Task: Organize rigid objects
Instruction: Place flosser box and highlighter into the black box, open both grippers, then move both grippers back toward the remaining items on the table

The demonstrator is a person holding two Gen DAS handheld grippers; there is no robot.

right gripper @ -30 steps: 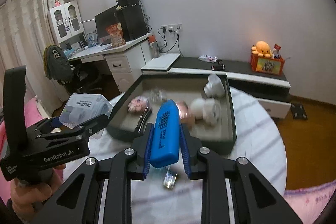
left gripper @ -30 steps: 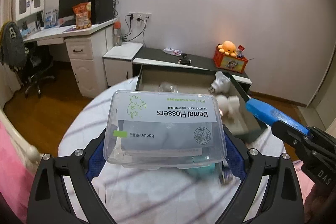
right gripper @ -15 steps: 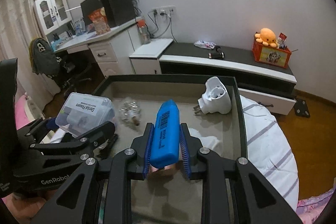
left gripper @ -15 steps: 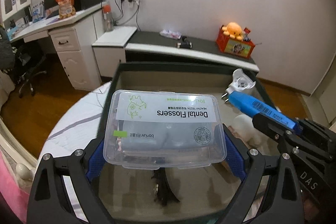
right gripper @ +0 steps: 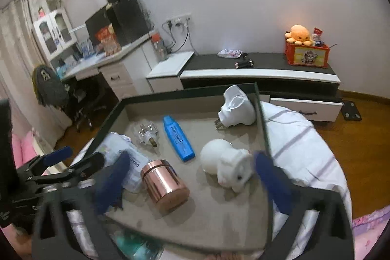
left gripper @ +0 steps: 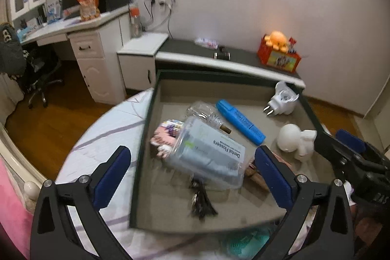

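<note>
A dark-rimmed tray [left gripper: 146, 113] [right gripper: 262, 113] sits on the round table. In it lie the clear dental flosser box [left gripper: 207, 152] [right gripper: 131, 162], the blue marker [left gripper: 240, 121] [right gripper: 178, 135], a white plug adapter [left gripper: 280, 99] [right gripper: 235, 109], a white rabbit figure [left gripper: 297, 138] [right gripper: 229, 162], a copper tin [right gripper: 164, 187], a clear plastic piece [left gripper: 204, 113] [right gripper: 146, 133] and dark keys [left gripper: 201, 199]. My left gripper [left gripper: 192, 177] is open and empty above the tray's near side. My right gripper [right gripper: 192, 182] is open and empty above the tray.
The table wears a white striped cloth [left gripper: 107, 138] [right gripper: 299, 143]. A teal object [left gripper: 246, 243] lies by the tray's near rim. Behind stand a white desk [left gripper: 92, 45], a low dark cabinet [right gripper: 258, 70] with an orange box, and a pink bed edge [left gripper: 12, 199].
Both grippers opened. The flosser box dropped from the left gripper and the blue marker from the right gripper; both now lie in the tray. Both grippers pulled back.
</note>
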